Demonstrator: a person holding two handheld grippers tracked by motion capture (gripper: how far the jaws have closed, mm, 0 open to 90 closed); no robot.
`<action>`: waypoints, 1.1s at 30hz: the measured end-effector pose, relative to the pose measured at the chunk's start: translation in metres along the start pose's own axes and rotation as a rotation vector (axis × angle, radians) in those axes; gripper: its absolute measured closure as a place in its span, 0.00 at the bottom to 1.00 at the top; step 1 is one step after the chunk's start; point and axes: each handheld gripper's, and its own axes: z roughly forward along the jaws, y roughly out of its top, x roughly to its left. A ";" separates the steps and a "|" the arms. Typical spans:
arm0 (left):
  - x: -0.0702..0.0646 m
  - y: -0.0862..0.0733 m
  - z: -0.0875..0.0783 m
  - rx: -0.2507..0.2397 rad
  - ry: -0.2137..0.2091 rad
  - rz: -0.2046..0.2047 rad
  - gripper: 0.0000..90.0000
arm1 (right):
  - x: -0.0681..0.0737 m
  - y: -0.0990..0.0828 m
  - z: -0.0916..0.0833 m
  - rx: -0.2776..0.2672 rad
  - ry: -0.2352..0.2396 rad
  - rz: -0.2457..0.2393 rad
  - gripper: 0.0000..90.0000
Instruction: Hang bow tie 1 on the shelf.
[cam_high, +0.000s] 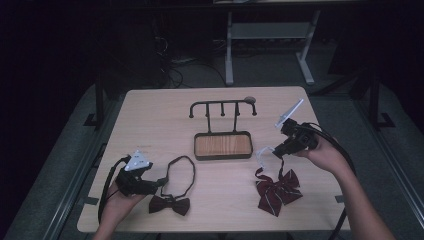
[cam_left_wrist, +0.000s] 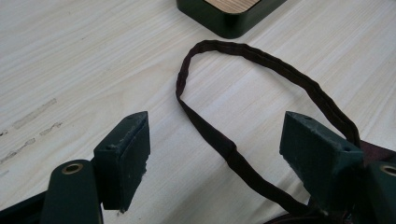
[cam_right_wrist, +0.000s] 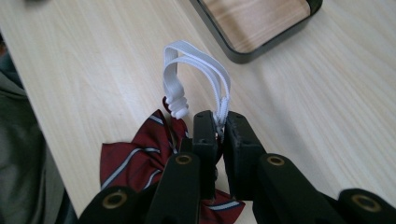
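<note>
A dark red striped bow tie (cam_high: 277, 191) lies at the table's front right, its white elastic band (cam_high: 262, 156) lifted up. My right gripper (cam_high: 278, 150) is shut on that band; in the right gripper view the jaws pinch the white elastic band (cam_right_wrist: 219, 109) with the striped bow tie (cam_right_wrist: 135, 156) hanging below left. A dark brown bow tie (cam_high: 169, 205) with a strap loop (cam_high: 180, 175) lies front left. My left gripper (cam_high: 155, 184) rests beside it, open, and the strap loop (cam_left_wrist: 219, 140) runs on the table between its jaws, untouched.
A dark stand (cam_high: 223, 143) with a wooden tray base and a rail of pegs (cam_high: 222, 106) sits at the table's middle. The table's back left is bare wood. A white desk frame (cam_high: 270, 35) stands on the floor beyond.
</note>
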 end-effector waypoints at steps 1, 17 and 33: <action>0.000 0.000 0.000 0.001 0.000 0.002 0.28 | 0.002 0.001 -0.003 0.000 -0.006 -0.006 0.92; 0.001 0.000 -0.001 0.000 0.001 0.006 0.28 | 0.015 0.017 -0.033 -0.050 -0.020 -0.052 0.93; 0.000 0.000 -0.001 -0.003 0.000 0.000 0.28 | 0.019 0.036 -0.051 -0.067 -0.042 -0.074 0.93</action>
